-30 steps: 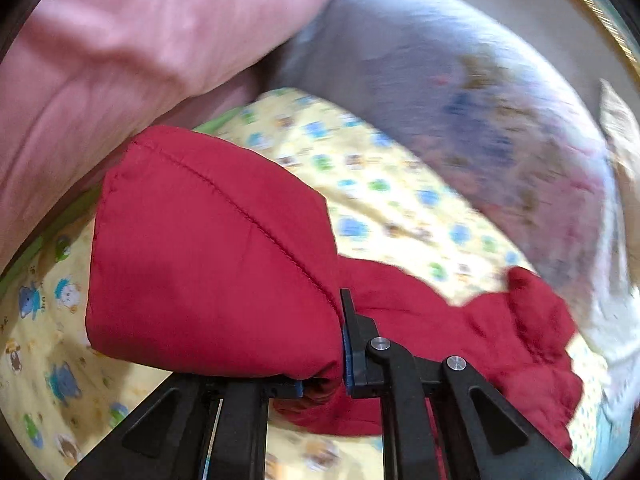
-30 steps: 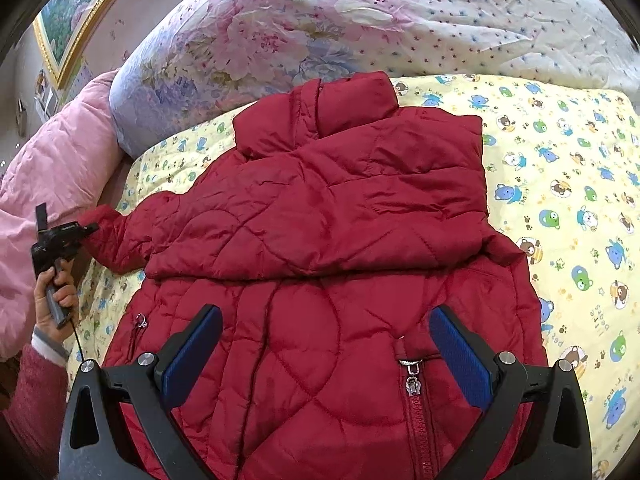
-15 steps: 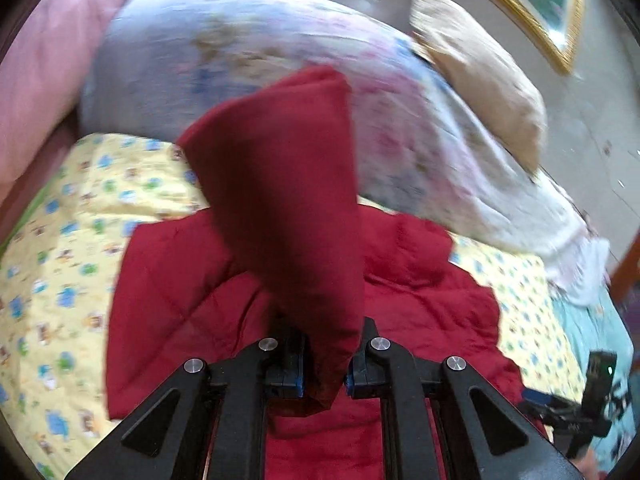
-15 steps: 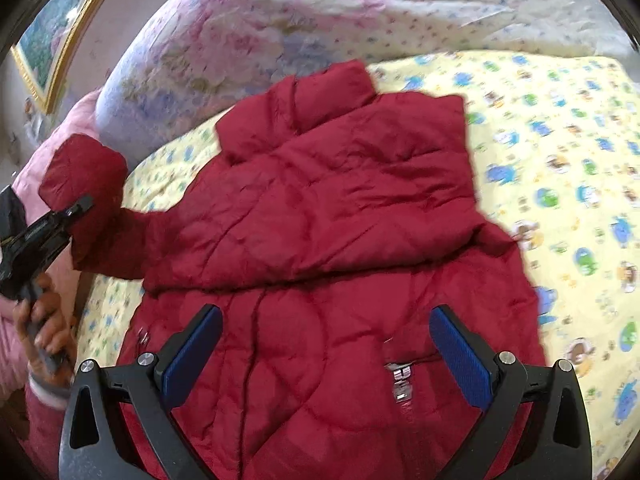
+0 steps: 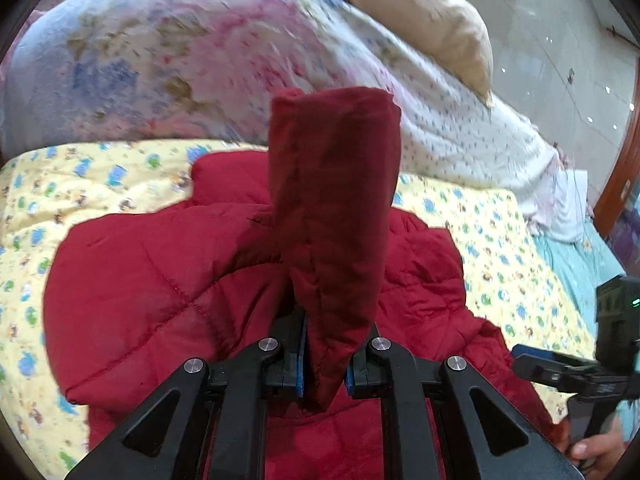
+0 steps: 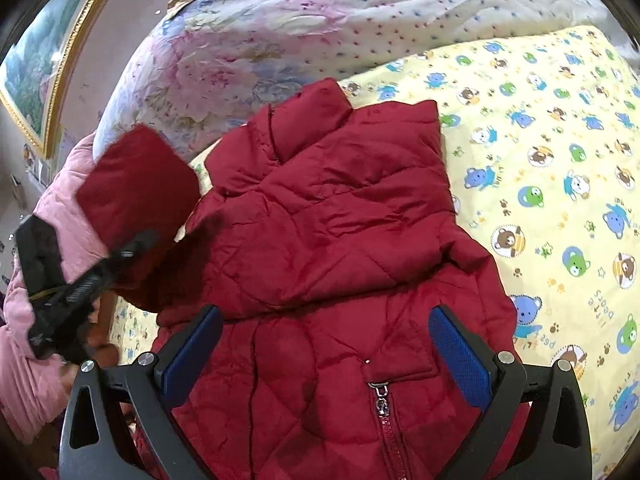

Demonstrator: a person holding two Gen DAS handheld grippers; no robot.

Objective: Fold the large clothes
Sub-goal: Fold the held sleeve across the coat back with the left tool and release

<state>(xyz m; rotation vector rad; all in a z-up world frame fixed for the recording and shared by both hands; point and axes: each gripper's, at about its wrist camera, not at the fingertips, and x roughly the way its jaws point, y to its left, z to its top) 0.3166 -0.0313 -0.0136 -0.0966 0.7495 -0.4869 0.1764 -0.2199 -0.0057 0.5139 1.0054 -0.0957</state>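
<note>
A red quilted jacket (image 6: 340,240) lies front up on the yellow cartoon bedsheet (image 6: 560,140), its zipper (image 6: 382,400) toward me and one sleeve folded across the chest. My left gripper (image 5: 325,364) is shut on the other sleeve (image 5: 332,200) and holds it raised above the jacket body (image 5: 140,300). In the right wrist view the lifted sleeve (image 6: 136,184) and the left gripper (image 6: 80,288) show at the left. My right gripper (image 6: 326,356) is open and empty over the jacket's lower front; it also shows in the left wrist view (image 5: 576,368).
A floral duvet (image 6: 300,32) is piled along the head of the bed, with a tan pillow (image 5: 420,12) on it. A pink quilt (image 6: 44,272) lies at the left side. A framed picture (image 6: 44,60) hangs on the wall.
My left gripper has lifted the sleeve off the sheet and swung it up and inward over the jacket body. My right gripper has stayed open above the lower front.
</note>
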